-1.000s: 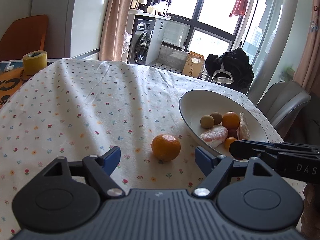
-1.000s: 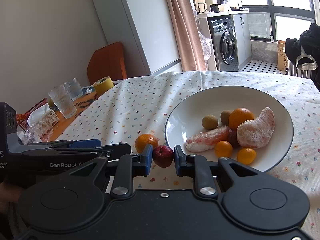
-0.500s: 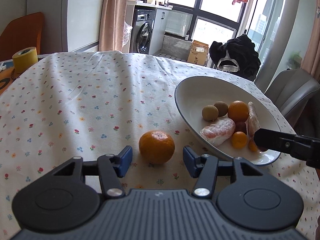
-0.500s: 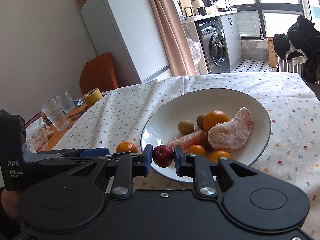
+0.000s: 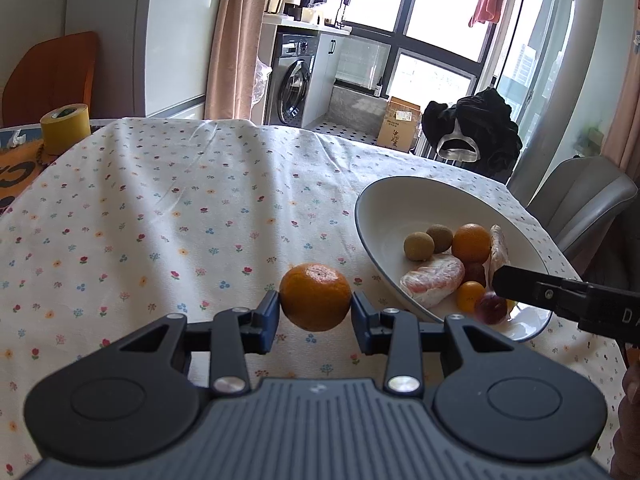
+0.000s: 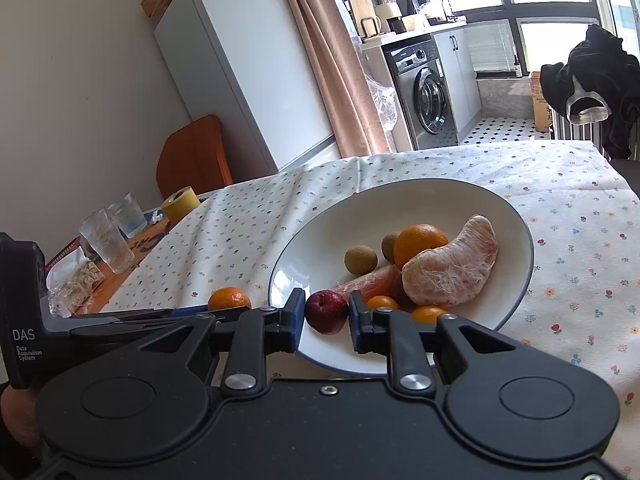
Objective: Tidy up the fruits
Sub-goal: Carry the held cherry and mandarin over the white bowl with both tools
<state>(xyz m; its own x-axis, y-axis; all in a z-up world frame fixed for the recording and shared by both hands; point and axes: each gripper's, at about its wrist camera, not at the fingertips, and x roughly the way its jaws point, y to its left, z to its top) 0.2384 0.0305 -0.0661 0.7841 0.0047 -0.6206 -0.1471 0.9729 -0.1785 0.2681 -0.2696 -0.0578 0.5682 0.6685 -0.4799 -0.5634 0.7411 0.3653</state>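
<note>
My left gripper [image 5: 315,314] is shut on an orange mandarin [image 5: 315,297], just left of the white bowl [image 5: 384,204]. The mandarin also shows in the right wrist view [image 6: 229,299]. My right gripper [image 6: 327,322] is shut on a small dark-red plum [image 6: 327,311] and holds it over the bowl's near rim [image 6: 516,220]. The plum shows in the left wrist view [image 5: 491,308]. In the bowl lie two peeled pomelo segments [image 6: 452,268], an orange [image 6: 420,240], two brown kiwis [image 6: 361,259] and small kumquats [image 6: 428,314].
The table has a floral cloth [image 5: 160,216]. A yellow tape roll [image 5: 65,128] stands at the far left. Two glasses [image 6: 106,240] and a plastic wrapper [image 6: 74,284] sit at the left edge. A grey chair [image 5: 580,196] stands beyond the bowl.
My left gripper moved forward and closed on the mandarin. My right gripper carried the plum from beside the bowl to over its near rim.
</note>
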